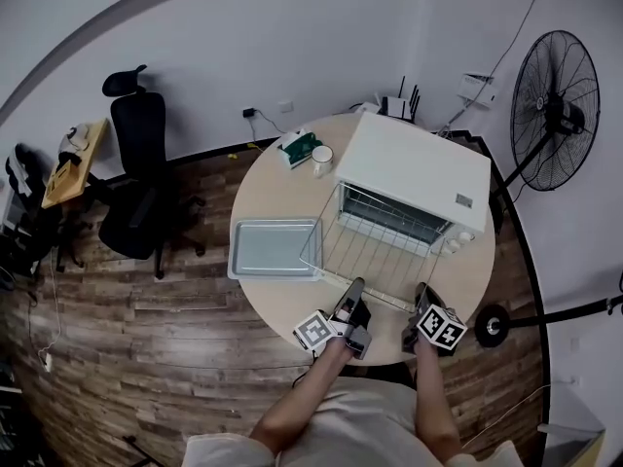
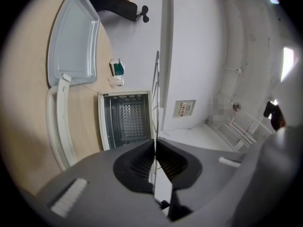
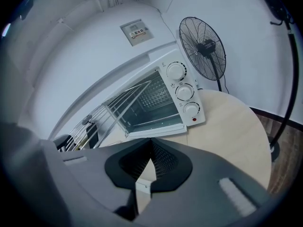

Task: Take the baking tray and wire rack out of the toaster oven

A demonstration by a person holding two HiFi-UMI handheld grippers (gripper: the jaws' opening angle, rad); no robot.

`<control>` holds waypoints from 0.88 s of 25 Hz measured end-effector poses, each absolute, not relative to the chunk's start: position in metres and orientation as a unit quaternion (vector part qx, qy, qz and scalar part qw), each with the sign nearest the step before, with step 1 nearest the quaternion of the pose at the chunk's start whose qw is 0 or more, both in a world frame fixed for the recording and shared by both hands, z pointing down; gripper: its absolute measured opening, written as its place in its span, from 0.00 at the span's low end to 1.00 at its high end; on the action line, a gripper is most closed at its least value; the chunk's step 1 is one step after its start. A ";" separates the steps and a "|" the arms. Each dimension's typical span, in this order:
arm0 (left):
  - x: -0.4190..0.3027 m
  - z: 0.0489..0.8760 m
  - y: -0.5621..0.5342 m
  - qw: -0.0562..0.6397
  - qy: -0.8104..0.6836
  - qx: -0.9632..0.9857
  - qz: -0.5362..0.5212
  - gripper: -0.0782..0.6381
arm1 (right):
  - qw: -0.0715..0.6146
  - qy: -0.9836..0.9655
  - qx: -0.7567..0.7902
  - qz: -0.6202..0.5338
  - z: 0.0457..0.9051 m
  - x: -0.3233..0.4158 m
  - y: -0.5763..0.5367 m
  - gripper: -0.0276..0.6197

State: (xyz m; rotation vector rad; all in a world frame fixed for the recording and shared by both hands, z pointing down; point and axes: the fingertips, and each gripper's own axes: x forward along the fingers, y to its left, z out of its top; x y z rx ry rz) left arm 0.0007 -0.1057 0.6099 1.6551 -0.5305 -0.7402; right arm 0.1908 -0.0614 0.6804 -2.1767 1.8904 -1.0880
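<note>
Wire rack (image 1: pixel 362 249) hung before the toaster oven (image 1: pixel 414 168) mouth, its near edge pinched in the left gripper (image 1: pixel 354 286). The right gripper (image 1: pixel 421 290) sat closed, empty. It looked light, stiff and slippery, so best held by the frame rod.

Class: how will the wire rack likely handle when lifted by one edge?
Thin open wire, so the wire rack is probably light yet stiff. Pinched at one edge by the left hand-held gripper, it may tilt.

We note an office-type room: black swivel chair (image 1: pixel 141 178) on wood-plank floor (image 1: pixel 146 305), router (image 1: pixel 399 108) by the wall, pedestal fan (image 1: pixel 557 110).
</note>
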 end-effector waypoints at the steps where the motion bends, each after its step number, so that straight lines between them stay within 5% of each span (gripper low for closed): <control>1: -0.006 0.614 -0.104 0.587 -0.232 0.709 -0.316 0.20 | 0.028 0.616 -0.703 -0.354 0.682 0.186 -0.063 0.04; 22: -0.172 0.661 -0.134 0.554 -0.376 0.629 -0.394 0.20 | -0.054 0.724 -0.595 -0.345 0.682 0.064 -0.120 0.04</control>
